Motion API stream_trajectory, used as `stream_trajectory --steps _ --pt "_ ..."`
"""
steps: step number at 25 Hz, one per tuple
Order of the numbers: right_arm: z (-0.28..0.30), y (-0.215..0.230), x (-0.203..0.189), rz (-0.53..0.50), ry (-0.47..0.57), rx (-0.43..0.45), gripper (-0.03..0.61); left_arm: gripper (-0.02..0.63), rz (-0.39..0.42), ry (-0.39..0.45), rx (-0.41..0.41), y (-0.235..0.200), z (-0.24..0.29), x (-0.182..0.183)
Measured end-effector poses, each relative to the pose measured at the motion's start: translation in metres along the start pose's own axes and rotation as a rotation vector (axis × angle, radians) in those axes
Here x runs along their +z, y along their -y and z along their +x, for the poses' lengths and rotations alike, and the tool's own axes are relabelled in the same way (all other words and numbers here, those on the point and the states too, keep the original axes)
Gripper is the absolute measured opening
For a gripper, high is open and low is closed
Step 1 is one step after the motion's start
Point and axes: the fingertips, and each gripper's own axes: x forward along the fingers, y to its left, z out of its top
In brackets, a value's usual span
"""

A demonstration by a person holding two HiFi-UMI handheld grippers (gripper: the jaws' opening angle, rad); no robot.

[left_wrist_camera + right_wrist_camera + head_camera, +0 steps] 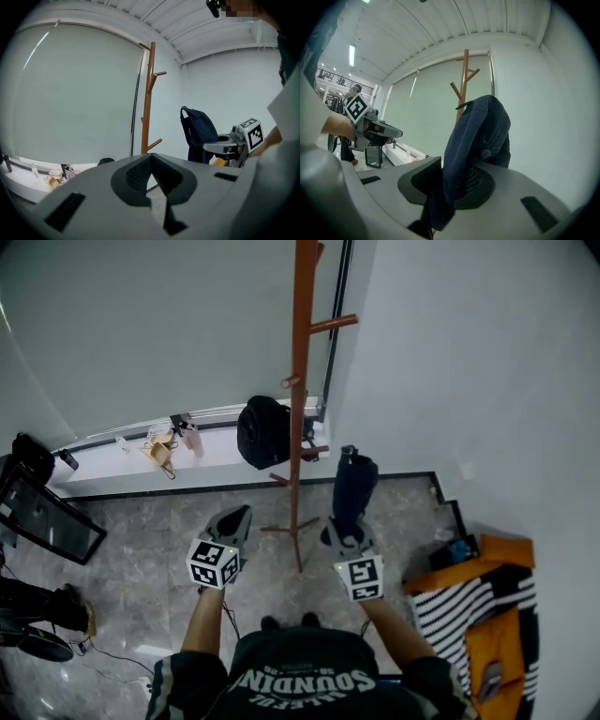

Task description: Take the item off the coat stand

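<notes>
The wooden coat stand rises by the window, its upper pegs bare. My right gripper is shut on a navy blue bag, which hangs free to the right of the pole. In the right gripper view the bag's fabric runs down between the pads. My left gripper hovers left of the pole, shut and holding nothing. The navy bag and right gripper show in the left gripper view. A black bag sits low beside the stand.
A white window sill carries several small items. A black framed panel leans at the left. Orange and striped things lie at the right by the white wall. The stand's legs spread on the grey floor.
</notes>
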Motion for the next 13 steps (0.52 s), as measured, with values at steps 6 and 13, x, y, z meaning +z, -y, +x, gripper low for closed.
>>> stream_trajectory --steps 6,13 --pt "0.0004 -0.0006 -0.0025 0.008 0.003 0.004 0.077 0.002 -0.002 0.000 0.004 0.0007 -0.0008 -0.0002" --pt "0.0011 -0.0005 -0.0058 0.002 -0.017 0.008 0.077 0.002 -0.005 -0.004 0.005 0.0003 0.0005 -0.0010"
